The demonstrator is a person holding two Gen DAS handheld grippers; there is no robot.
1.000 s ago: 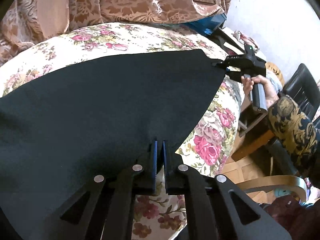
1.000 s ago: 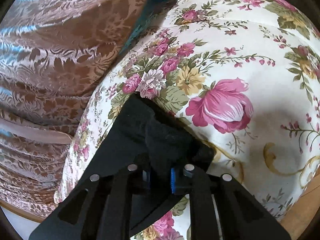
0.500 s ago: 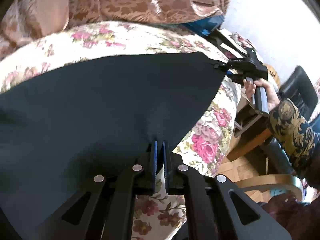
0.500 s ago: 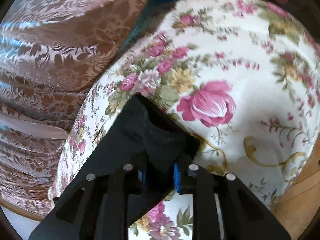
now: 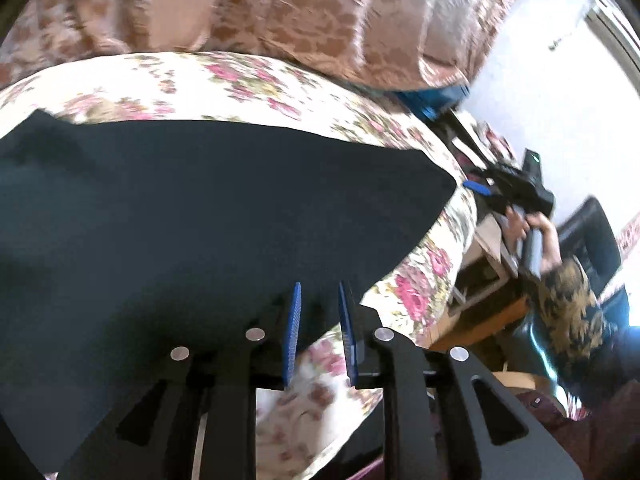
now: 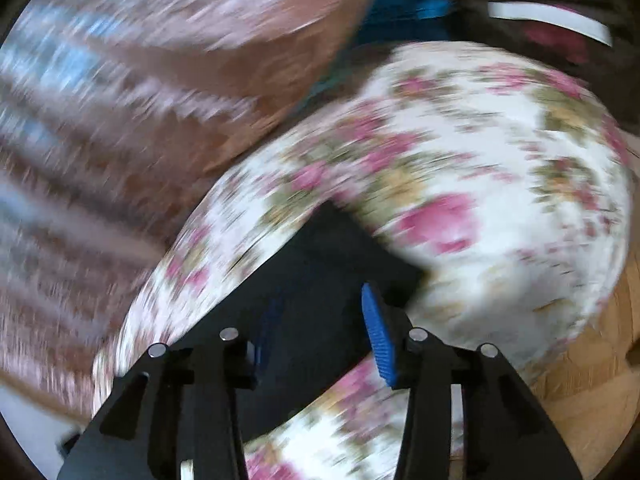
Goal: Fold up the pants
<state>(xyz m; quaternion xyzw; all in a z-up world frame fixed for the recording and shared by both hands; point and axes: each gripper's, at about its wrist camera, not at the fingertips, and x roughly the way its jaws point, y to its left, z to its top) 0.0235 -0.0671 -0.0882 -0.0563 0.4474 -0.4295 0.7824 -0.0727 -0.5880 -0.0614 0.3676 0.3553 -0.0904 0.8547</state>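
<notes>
Both grippers, left [image 5: 319,300] and right [image 6: 320,312], just opened; black pants [image 5: 180,220] released; no writing legible.

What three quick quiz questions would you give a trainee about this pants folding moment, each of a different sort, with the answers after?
1. True or false: the black pants lie spread on the floral bed cover.
2. Pick one. The left gripper is: A, shut on the pants; B, open; C, out of view.
3. In a word: what colour are the pads of the right gripper?

Key: 1 true. 2 B. 3 blue. Both grippers' jaws have just been opening. The pants' edge shows in each gap, but no pad presses on it.
</notes>
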